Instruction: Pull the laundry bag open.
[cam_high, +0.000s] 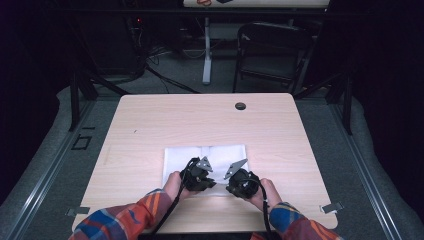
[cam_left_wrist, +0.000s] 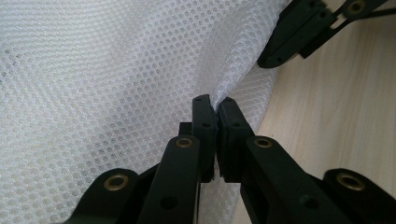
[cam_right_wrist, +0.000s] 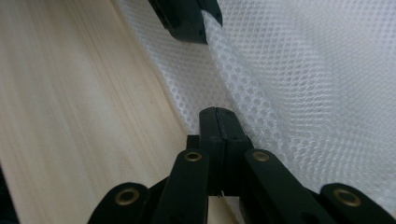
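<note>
Desk (cam_high: 150, 125): pale wood, bare apart from the cloth at its near middle and a small dark grommet (cam_high: 240, 106) toward the far edge.
Cloth (cam_high: 210, 156): a white mesh sheet, lying flat and roughly square, its near edge under the two tools; from the left gripper view the weave (cam_left_wrist: 102, 93) rises in a pinched ridge at that edge.
Left hand-held gripper (cam_left_wrist: 216, 108): jaws pressed together on the cloth's near edge, a fold of mesh caught between them.
Right hand-held gripper (cam_right_wrist: 219, 114): jaws fully together at the same edge, just beside the desk's bare wood; mesh seems nipped at the tips, though the bite looks thin.
Step in hand: I'd say both near-edge grips are taken, ready for a fold.
Next move: probably lifting both hands evenly and carrying the edge toward the far side, keeping the mesh taut so the thin right-hand bite doesn't slip.
</note>
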